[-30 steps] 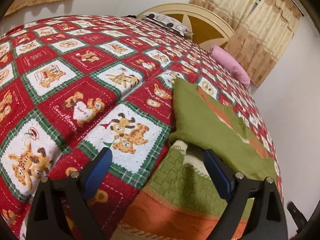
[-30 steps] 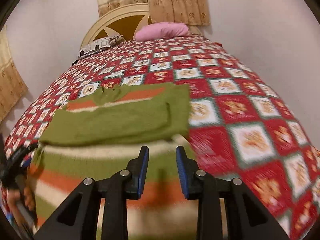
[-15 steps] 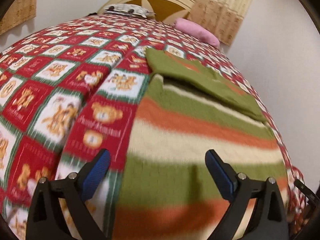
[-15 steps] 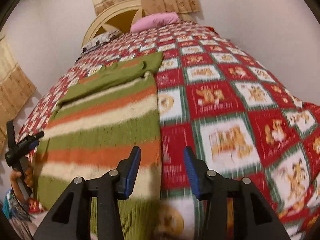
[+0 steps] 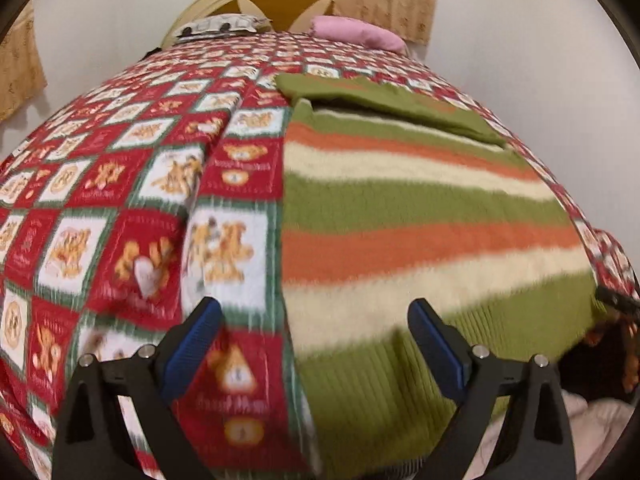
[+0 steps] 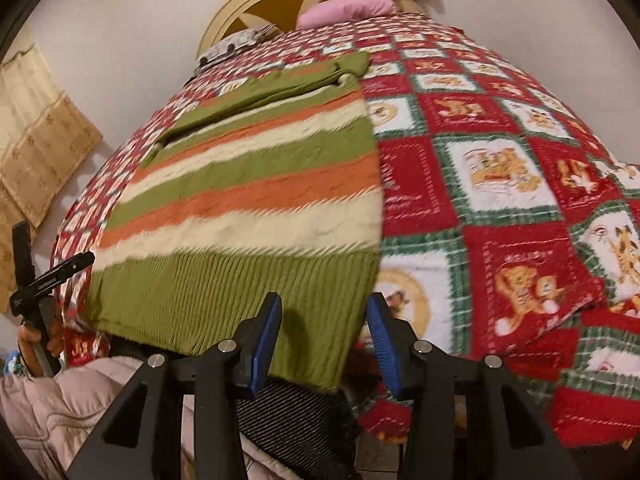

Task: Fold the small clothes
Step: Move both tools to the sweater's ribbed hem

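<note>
Right wrist view: the striped sweater is laid flat on the teddy-bear quilt, sleeves folded across its top; the right gripper, jaws spread, is set at the ribbed hem corner, nothing pinched; the left gripper is likewise spread wide; both hem corners should be pinched level before lifting.

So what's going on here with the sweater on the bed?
A person is folding a striped sweater on a patterned bedspread, holding a gripper in each hand. The sleeves are already folded across its top. The left gripper and right gripper hang open at the two bottom hem corners, gripping nothing; the right's jaws have just been opening.
</note>
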Demonstrator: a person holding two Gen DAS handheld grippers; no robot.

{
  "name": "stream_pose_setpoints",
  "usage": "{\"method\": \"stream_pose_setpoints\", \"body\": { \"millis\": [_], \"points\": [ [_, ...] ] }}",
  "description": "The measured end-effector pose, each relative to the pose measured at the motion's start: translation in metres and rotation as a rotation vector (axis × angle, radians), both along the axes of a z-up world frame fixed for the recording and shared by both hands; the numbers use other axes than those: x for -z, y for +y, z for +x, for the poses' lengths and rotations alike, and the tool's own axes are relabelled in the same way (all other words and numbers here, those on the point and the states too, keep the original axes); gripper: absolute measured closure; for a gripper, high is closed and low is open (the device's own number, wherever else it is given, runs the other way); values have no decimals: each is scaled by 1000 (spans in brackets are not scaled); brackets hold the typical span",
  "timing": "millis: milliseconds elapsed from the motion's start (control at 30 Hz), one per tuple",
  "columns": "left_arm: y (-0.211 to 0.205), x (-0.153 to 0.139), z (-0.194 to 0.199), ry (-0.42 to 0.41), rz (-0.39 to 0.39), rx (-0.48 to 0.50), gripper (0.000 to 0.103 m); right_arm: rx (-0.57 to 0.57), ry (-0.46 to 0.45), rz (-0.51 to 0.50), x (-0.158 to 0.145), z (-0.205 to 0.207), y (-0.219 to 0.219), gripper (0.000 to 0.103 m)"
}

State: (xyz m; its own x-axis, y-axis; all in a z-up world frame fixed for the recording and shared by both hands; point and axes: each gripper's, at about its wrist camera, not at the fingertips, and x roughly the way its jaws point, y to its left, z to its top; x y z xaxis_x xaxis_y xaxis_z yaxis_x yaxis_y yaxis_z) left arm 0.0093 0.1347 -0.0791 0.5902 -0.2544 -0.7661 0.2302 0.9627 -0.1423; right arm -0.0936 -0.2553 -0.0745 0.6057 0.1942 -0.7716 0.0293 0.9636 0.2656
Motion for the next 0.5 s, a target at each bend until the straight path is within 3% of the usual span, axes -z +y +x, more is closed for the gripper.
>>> {"method": "stream_pose_setpoints", "body": {
  "millis": [133, 200, 267, 367, 433, 467, 500],
  "points": [
    [-1, 8, -9, 95, -72, 40, 14, -28, -9, -56, -1, -2, 13, 57],
    [-1, 12, -12, 133, -101, 51, 24, -30, 4, -68, 0, -2, 13, 58],
    [-4, 12, -19, 135, -99, 61, 24, -30, 4, -69, 2, -4, 13, 59],
    [-8, 12, -26, 161, -101, 89, 34, -41, 6, -67, 2, -6, 14, 59],
    [-8, 13, -28, 183, -114, 98, 38, -49, 9, -63, 2, -6, 15, 70],
    [-8, 14, -28, 178, -114, 91, 43, -55, 15, -63, 3, -5, 15, 84],
    [-9, 14, -28, 174, -112, 88, 50, -62, 23, -66, 4, -4, 16, 85]
  ]
}}
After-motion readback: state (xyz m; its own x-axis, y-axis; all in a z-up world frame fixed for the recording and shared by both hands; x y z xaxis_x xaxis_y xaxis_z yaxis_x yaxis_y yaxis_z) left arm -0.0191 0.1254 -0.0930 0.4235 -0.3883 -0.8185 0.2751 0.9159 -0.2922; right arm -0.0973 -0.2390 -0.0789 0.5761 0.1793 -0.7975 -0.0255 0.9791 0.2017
